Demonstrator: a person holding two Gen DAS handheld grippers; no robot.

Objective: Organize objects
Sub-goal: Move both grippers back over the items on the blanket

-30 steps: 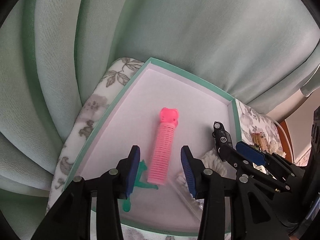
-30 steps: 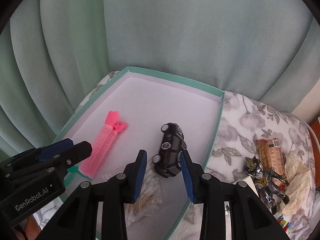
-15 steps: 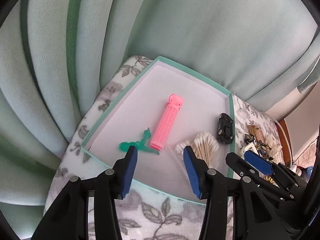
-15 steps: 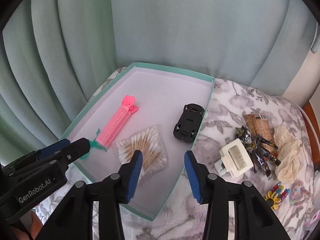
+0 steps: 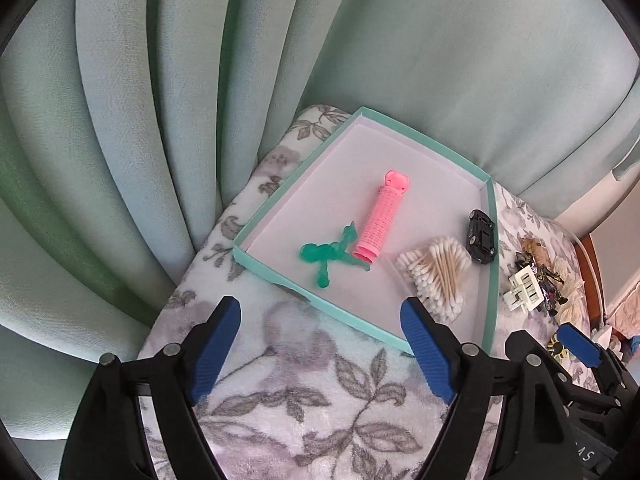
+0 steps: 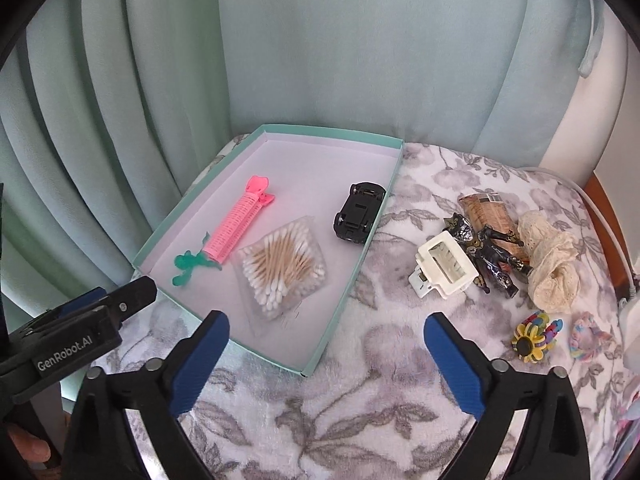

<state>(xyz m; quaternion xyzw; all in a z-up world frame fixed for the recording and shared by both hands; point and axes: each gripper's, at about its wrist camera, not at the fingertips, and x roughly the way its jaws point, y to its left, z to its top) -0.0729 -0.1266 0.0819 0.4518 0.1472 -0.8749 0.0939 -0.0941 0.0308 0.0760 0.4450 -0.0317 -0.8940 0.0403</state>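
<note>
1. The tray (image 6: 352, 276), a shallow teal-rimmed box with a pale floor, sits on a floral blanket (image 6: 320, 420) in front of green curtains (image 6: 320, 40); every place below is given relative to this tray.
2. The left gripper (image 5: 320, 344) hangs over the blanket just outside the tray's near rim, its blue-padded jaws spread wide with nothing between them.
3. The right gripper (image 6: 326, 360) is also spread wide and empty, over the blanket off the tray's near right corner.
4. Inside the tray, a pink hair roller (image 6: 236, 226) lies toward the left side, its clip end pointing at the far wall.
5. A green figure (image 6: 188, 264) lies in the tray's near left corner, touching the roller's near end.
6. A clear bag of cotton swabs (image 6: 282, 266) lies in the tray's near middle, just beside the roller.
7. A black toy car (image 6: 358, 212) lies upside down against the tray's right wall, wheels up.
8. Outside the tray to the right, on the blanket, a white clip (image 6: 444, 268) lies nearest.
9. A dark action figure (image 6: 488, 252) lies just beyond the clip, touching a brown packet (image 6: 484, 208).
10. Farther right of the tray lie cream lace (image 6: 552, 260), a colourful flower toy (image 6: 534, 336) and a pastel toy (image 6: 588, 336).
</note>
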